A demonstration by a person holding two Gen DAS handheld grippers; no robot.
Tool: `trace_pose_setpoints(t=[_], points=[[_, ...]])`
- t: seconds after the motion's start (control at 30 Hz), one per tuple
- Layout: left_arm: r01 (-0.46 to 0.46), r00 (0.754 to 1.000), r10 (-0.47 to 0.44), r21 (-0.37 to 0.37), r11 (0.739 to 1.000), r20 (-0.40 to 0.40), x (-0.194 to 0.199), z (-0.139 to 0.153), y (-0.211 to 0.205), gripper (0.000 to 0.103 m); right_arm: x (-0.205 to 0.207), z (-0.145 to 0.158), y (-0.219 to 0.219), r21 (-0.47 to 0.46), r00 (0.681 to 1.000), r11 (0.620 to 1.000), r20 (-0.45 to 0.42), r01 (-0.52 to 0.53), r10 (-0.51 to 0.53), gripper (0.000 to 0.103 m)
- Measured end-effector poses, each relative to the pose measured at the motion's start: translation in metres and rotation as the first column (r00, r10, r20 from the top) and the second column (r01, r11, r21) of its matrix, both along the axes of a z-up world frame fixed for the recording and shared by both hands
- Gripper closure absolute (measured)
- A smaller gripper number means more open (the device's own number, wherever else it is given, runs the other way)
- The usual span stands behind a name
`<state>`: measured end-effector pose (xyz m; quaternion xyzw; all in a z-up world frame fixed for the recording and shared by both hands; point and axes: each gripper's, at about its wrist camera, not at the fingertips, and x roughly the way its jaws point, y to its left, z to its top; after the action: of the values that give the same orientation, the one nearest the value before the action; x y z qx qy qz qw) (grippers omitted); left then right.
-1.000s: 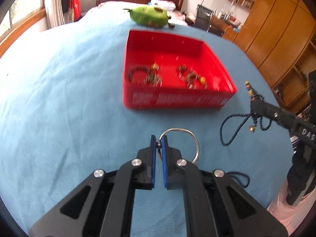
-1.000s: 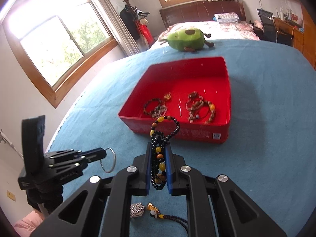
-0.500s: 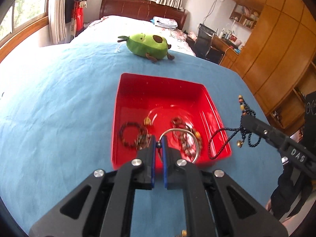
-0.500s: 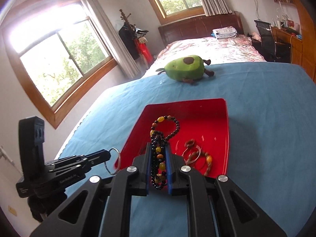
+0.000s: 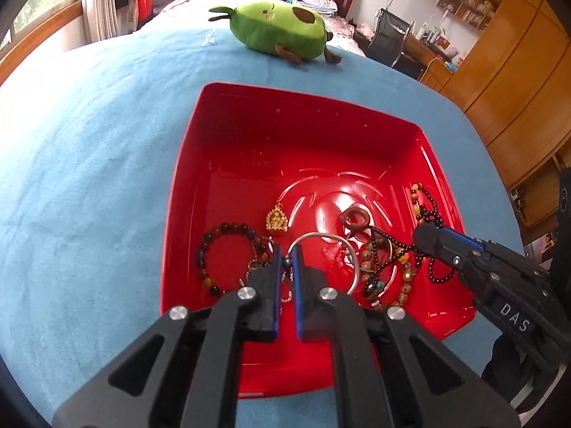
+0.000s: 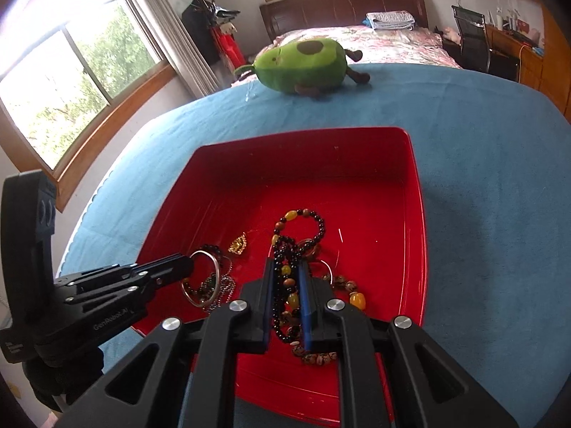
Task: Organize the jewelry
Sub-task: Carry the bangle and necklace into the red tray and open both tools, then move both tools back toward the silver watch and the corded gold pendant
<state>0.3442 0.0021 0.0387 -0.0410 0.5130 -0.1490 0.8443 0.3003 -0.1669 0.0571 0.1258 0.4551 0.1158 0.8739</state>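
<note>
Two black grippers are hanging over a red tray (image 5: pixel 185 178) sitting on a blue cloth (image 5: pixel 89 142). The left gripper (image 5: pixel 286 260) is pinching a silver bangle (image 5: pixel 321 239) at its clasp, fingers nearly together; the bangle's lower arc is disappearing behind the right finger. The right gripper (image 6: pixel 285 267) is clamping a black beaded necklace (image 6: pixel 303 224), whose loop is standing above the fingertips while its tail is hanging hidden below. Other bracelets (image 5: pixel 221 256) and a gold pendant (image 5: pixel 276 219) are lying in the tray, tangled and partly blocked by the grippers. A green avocado plush (image 5: pixel 278 32) is lying beyond the tray.
</note>
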Motion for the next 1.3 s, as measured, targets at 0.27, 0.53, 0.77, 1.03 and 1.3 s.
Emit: trace_pose_setpoints(t=[0.27,0.53,0.77,1.03,1.3], points=[[0.014,1.0,-0.014,-0.004,1.0,0.007,0.001,-0.001,0.002,0.089,-0.001,-0.003,0.003,-0.031,1.0,0.999,-0.003,-0.009,0.009,0.08],[-0.02,0.987,0.039,-0.121,0.992,0.155,-0.038,0.058,0.029,0.04,-0.04,0.05,-0.011,-0.011,0.991,0.999,0.129,0.04,-0.038,0.079],[-0.097,0.944,0.117,-0.079,0.992,0.31,-0.093,0.111,0.052,0.01,-0.093,0.098,-0.026,-0.065,0.959,0.986,0.248,0.154,-0.134,0.024],[-0.09,0.933,0.083,0.003,0.996,0.351,-0.124,0.121,0.057,0.007,-0.127,0.104,-0.032,-0.102,0.955,0.975,0.241,0.2,-0.171,0.004],[-0.117,0.939,0.097,0.042,0.992,0.331,-0.147,0.113,0.063,0.007,-0.148,0.089,-0.015,-0.119,0.972,0.981,0.197,0.156,-0.131,0.004]])
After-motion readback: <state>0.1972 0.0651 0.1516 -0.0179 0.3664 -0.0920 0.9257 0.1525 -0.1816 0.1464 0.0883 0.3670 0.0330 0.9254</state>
